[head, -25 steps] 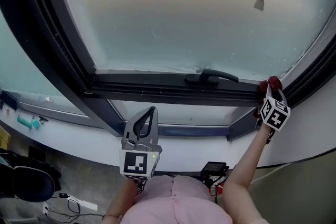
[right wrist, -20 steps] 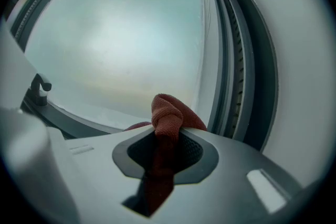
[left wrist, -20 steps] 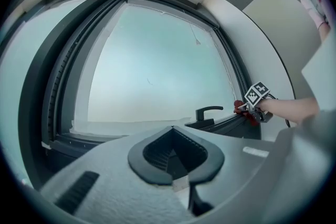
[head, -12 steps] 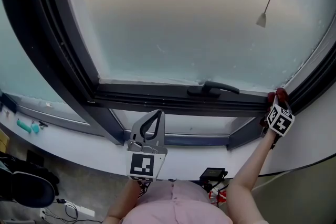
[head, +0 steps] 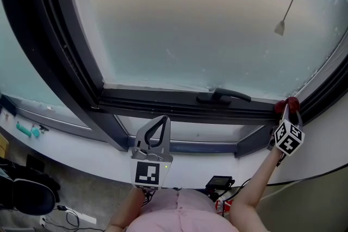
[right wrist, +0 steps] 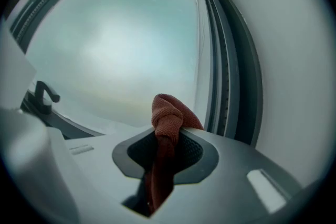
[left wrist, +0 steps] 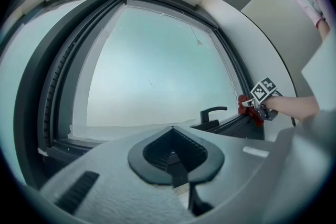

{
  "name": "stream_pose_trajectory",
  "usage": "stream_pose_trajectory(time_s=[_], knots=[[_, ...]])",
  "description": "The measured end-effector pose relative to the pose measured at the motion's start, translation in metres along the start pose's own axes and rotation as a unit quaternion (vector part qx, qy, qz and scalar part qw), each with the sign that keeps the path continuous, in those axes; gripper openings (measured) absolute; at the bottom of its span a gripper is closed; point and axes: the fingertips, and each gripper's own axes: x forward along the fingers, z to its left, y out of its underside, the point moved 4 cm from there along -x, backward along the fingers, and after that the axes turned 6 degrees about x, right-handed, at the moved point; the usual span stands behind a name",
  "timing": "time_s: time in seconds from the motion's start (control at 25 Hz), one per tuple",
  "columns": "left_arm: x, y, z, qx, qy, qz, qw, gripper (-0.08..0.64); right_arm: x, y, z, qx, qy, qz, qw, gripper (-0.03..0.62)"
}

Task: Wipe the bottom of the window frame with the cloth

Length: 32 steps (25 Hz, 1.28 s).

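The dark window frame's bottom rail point(head: 163, 99) runs across the head view, with a black handle point(head: 224, 96) on it. My right gripper point(head: 286, 112) is at the rail's right end, in the corner, shut on a red cloth point(head: 288, 104) that touches the frame. In the right gripper view the cloth point(right wrist: 168, 115) bulges out bunched between the shut jaws point(right wrist: 167, 136), with the frame's right upright just beyond. My left gripper point(head: 158, 120) hangs below the rail near the middle, shut and holding nothing point(left wrist: 172, 131). From there I see the cloth point(left wrist: 245, 107) far right.
A blind cord with a small weight point(head: 280, 28) hangs before the glass at upper right. A white sill point(head: 81, 141) runs below the frame. On the floor are a dark chair point(head: 22, 193) and cables point(head: 76, 217). A white wall point(right wrist: 294, 60) borders the frame's right side.
The head view has tilted, so the frame sits lower in the picture. The right gripper and cloth stay in the frame's right corner. The left gripper has barely moved.
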Motion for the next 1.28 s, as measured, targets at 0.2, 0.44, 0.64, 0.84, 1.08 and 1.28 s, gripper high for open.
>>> stream_pose_trajectory(time_s=[0.2,0.44,0.64,0.84,1.08,1.28], knots=[[-0.007,0.008,-0.001,-0.033,0.001,0.029,0.999,0.003,-0.055,-0.036,0.052,-0.039,-0.058,-0.066,0.995,0.078],[-0.012,0.011,-0.004,-0.055,0.006,0.031,0.998,0.003,-0.099,-0.05,0.129,-0.034,-0.151,-0.11,0.982,0.077],[-0.02,0.011,-0.002,-0.06,0.006,0.032,0.9977,0.003,-0.096,-0.023,0.2,-0.062,-0.234,-0.064,0.968,0.078],[-0.029,0.014,0.004,-0.066,-0.002,0.043,0.9969,0.003,-0.089,0.013,0.236,-0.09,-0.272,-0.001,0.958,0.078],[-0.031,0.015,0.004,-0.073,-0.002,0.044,0.9963,0.003,-0.085,0.018,0.242,-0.097,-0.266,-0.008,0.959,0.077],[-0.032,0.019,0.0,-0.054,0.016,0.068,0.9961,0.003,-0.084,0.017,0.241,-0.098,-0.276,-0.009,0.956,0.078]])
